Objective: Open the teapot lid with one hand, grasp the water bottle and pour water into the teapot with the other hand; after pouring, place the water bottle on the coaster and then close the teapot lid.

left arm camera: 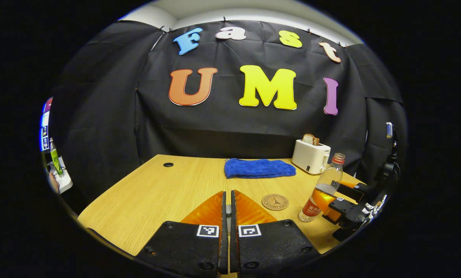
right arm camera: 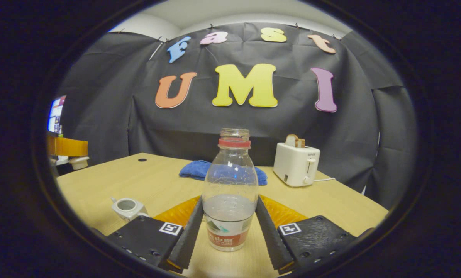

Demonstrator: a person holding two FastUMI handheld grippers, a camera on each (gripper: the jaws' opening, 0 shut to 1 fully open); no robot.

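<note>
Resting on a wooden table [left arm camera: 157, 193] at lower centre of the right gripper view, the water bottle [right arm camera: 230, 181] is standing uncapped, with the right gripper [right arm camera: 229, 200] clenching both its sides. Sitting lower left there, lidless: the teapot [right arm camera: 127, 207]. Pinching a thin pale piece, seemingly the teapot lid [right arm camera: 78, 162], the left gripper [left arm camera: 228, 216] is keeping its fingers nearly together. Lying right of centre in the left gripper view: the coaster [left arm camera: 275, 202]. Farther back, a blue towel [left arm camera: 258, 168] and a toaster [left arm camera: 311, 156].

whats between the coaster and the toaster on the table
Bare wood. In the left gripper view nothing sits between the coaster and the toaster; the blue cloth lies off to the side.
</note>
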